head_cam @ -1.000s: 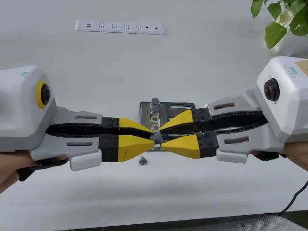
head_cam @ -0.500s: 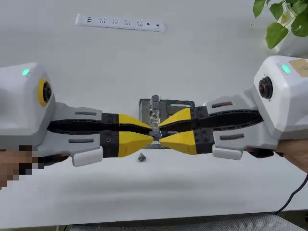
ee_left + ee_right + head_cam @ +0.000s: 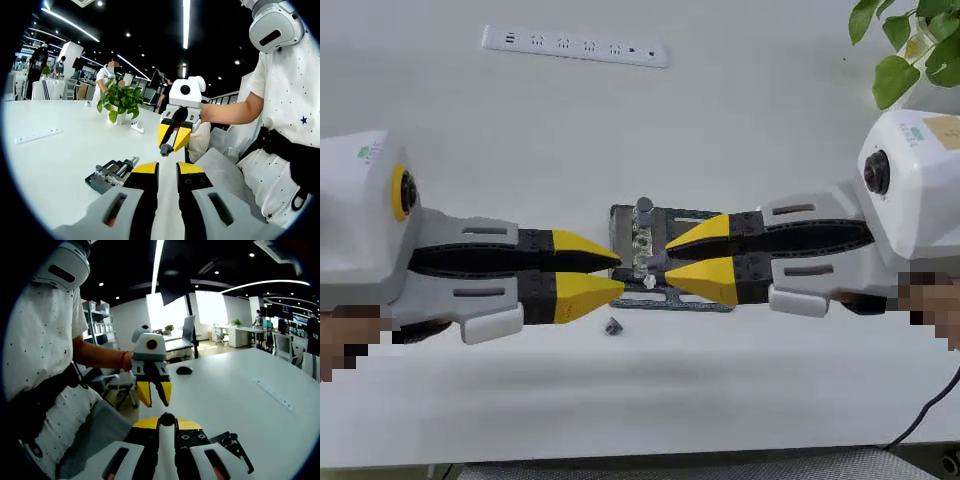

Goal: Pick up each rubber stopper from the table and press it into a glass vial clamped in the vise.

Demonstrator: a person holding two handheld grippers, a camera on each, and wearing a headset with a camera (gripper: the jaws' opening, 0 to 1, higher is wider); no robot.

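Pinching a dark rubber stopper point(image 3: 167, 418) at their very tips, the right tongs point(image 3: 666, 258) reach in from the right side of the head view. Their yellow jaws are pressed onto the stopper from both sides. In the left gripper view the same stopper sits at the end of those jaws, clear of the table point(image 3: 740, 130).

The left tongs point(image 3: 619, 274) point straight at the right tongs, tip toward tip, with a short gap between the two pairs. Their jaws are spread a little and nothing is between them.

The vise point(image 3: 698, 214) lies on the table under and just beyond the right tongs' tips. The glass vials point(image 3: 641, 242) stand in a row along its left end, in the gap between the two pairs of tongs. The held stopper is near the nearest vials; I cannot tell whether it touches one.

A second stopper point(image 3: 613, 325) lies loose on the table, just below the left tongs' lower jaw tip on the person's side.

Well beyond both tongs a white power strip point(image 3: 575, 46) lies flat. A leafy plant point(image 3: 910, 40) stands beyond the right tongs' body.
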